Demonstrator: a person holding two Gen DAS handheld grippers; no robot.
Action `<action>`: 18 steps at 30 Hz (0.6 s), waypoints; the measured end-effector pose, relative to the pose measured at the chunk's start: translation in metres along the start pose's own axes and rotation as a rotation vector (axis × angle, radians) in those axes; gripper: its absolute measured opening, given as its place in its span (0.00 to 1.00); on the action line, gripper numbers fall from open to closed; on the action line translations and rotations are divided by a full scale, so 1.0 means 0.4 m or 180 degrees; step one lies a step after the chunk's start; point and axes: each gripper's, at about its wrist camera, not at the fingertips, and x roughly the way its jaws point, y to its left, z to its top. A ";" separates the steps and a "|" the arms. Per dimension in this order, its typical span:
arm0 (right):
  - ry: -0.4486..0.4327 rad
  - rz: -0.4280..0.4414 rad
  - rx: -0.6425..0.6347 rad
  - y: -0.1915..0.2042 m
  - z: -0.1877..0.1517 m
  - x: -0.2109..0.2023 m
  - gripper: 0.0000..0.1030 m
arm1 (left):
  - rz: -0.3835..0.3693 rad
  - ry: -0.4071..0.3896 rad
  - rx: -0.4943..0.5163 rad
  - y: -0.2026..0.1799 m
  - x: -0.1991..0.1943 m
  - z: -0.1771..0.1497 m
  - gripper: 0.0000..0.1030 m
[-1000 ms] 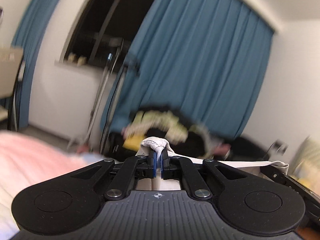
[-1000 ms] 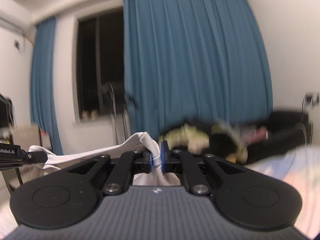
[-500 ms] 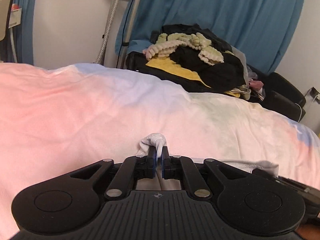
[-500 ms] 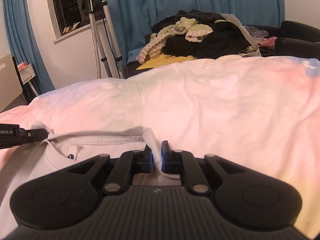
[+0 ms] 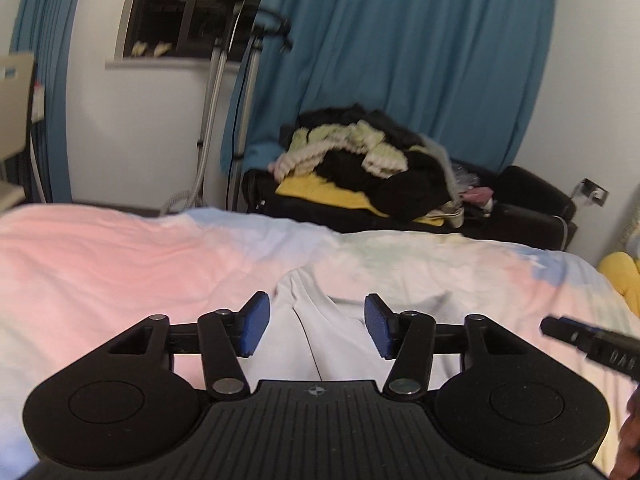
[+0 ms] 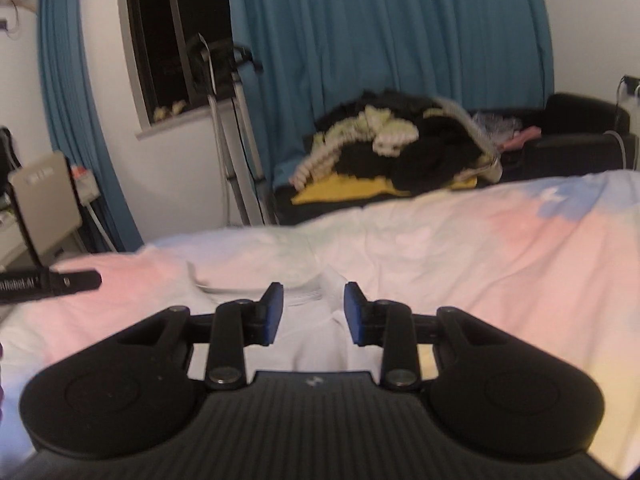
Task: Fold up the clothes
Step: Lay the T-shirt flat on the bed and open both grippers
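A white garment [image 5: 340,320] lies flat on the pastel pink, blue and yellow bedspread [image 5: 120,256]. My left gripper [image 5: 316,326] hovers just above it, jaws opening, blue pads apart and pressing on nothing. In the right wrist view the same white garment [image 6: 312,336] lies under my right gripper [image 6: 314,312], whose jaws are also opening with only loose cloth below the gap. Each gripper's tip shows in the other's view: the right gripper [image 5: 576,336] at the right edge, the left gripper [image 6: 60,282] at the left edge.
Beyond the bed a pile of black, yellow and cream clothes [image 5: 360,172] rests on a dark couch [image 5: 532,208]. Blue curtains [image 5: 400,60], a dark window [image 5: 180,4] and a metal stand [image 5: 216,92] line the far wall. A yellow thing [image 5: 620,280] sits at the bed's right.
Both grippers came down from holding the white garment up in the air, laid it on the bed, then let go as their jaws spread apart.
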 end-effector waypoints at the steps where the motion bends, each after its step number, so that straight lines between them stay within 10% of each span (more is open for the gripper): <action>1: -0.0055 0.0023 0.0008 0.007 -0.002 -0.051 0.34 | -0.0015 -0.0037 0.0028 -0.008 -0.046 -0.012 0.57; 10: -0.0359 0.0256 0.0073 0.065 -0.105 -0.427 0.34 | -0.0067 -0.0302 0.0212 -0.080 -0.370 -0.168 0.60; 18: -0.0341 0.0346 0.0035 0.082 -0.218 -0.505 0.36 | -0.0085 -0.0387 0.0226 -0.095 -0.455 -0.297 0.63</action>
